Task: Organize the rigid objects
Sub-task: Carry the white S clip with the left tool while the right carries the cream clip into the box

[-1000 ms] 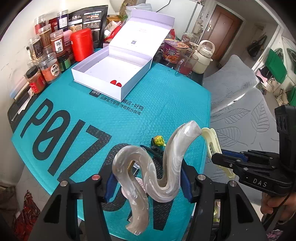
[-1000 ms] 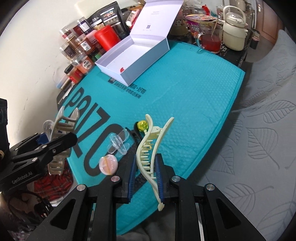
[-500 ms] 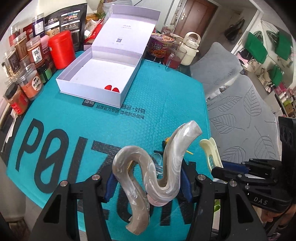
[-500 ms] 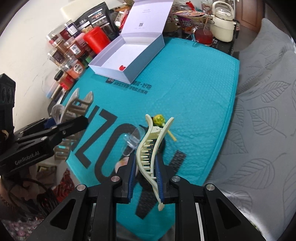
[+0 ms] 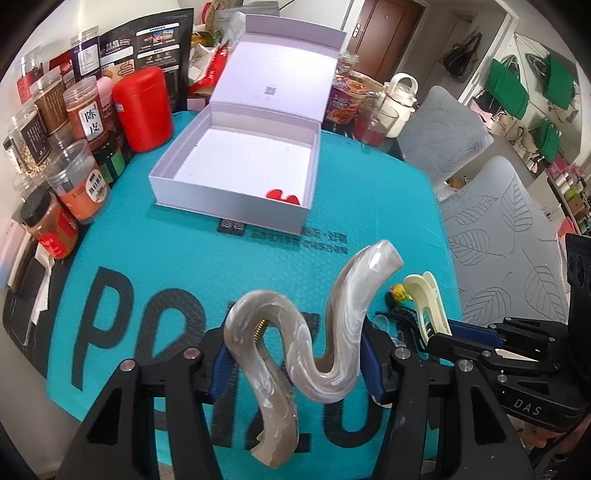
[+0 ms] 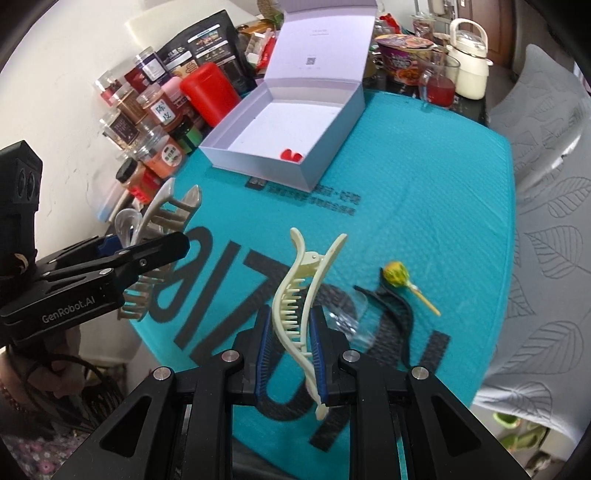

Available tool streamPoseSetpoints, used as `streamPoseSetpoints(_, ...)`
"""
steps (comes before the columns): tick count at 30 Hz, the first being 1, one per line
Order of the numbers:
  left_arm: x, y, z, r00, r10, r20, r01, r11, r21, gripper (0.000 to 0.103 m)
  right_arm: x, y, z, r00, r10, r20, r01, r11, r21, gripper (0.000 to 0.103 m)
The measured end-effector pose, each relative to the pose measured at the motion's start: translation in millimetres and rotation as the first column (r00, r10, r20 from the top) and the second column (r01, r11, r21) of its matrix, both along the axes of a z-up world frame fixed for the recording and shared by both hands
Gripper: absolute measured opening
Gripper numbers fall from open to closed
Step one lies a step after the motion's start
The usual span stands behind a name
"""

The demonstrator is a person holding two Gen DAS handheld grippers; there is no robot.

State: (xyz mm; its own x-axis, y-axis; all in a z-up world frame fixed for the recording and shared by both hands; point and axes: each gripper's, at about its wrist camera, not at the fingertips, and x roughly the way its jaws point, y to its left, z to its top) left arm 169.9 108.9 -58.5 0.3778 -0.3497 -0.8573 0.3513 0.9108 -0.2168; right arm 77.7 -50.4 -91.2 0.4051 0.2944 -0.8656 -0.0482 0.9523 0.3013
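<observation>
Teal mat covers the counter, an open white box at its far side. Left gripper jaws clamp a pearly clip; right gripper jaws pinch a cream clip, both held above the mat.

- A lived-in home, seemingly a dining corner.
- Clear plastic jars of spices and dried goods crowd the desk's wall side beside a red lidded canister.
- A cream kettle and an instant-noodle cup stand at the far edge.
- Grey leaf-patterned chair covers sit alongside.
- A brown wooden door and green hanging bags fill the background.
</observation>
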Motion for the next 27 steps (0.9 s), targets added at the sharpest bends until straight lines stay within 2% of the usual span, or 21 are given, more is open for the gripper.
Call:
streamPoseSetpoints(10,59.9,17.0,5.9,1.0,-0.005,0.031,0.006,1.0,-0.008,0.056,56.4,19.0,6.8,1.0,0.0,0.029,0.001,1.0,-0.02,0.02)
streamPoseSetpoints(20,127.9,7.8,-0.8,0.998,-0.041,0.037,0.042,0.998,-0.035,0.056,121.5,13.8,6.4,0.999,-0.017,0.046,0.019,0.999,-0.039,0.02)
streamPoseSetpoints(27,174.9,-4.2,-8.1,0.996,-0.077,0.052,0.078,0.997,-0.017,0.056,167.6,3.8,0.8,0.997,-0.03,0.065,0.034,0.998,-0.05,0.02)
